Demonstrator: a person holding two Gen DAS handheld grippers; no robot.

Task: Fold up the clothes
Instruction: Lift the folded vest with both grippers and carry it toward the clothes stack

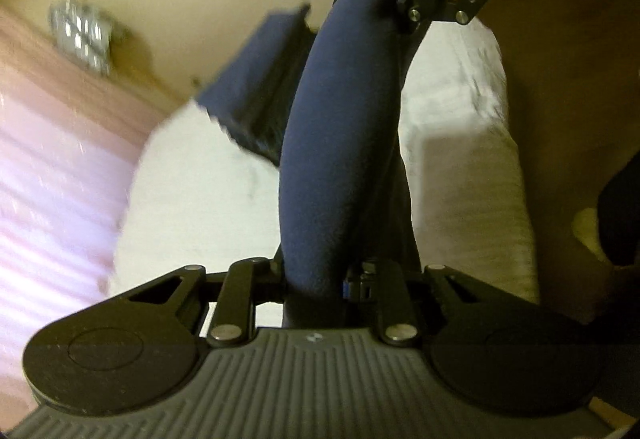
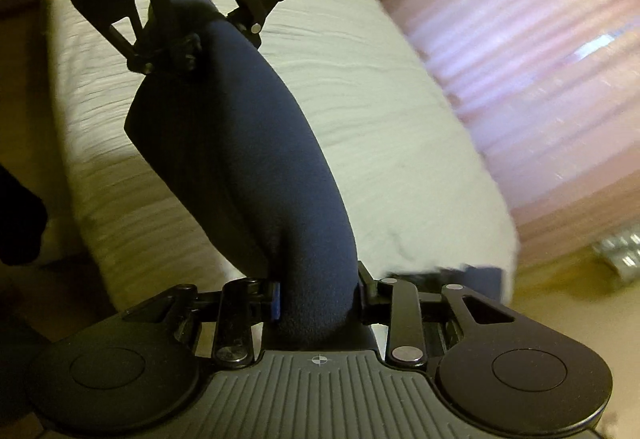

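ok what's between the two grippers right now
A stretch of navy cloth, pinched at each end by the left gripper and right gripper, held above the white bed. Both wrist views show it.

both tongs (image 2: 316, 291) pinch navy garment (image 2: 256, 143) above bed (image 2: 360, 87)

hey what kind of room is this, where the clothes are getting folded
Probably a bedroom: a bed with white bedding fills the middle, pink striped curtains hang beside it, and the navy garment is held above the mattress.
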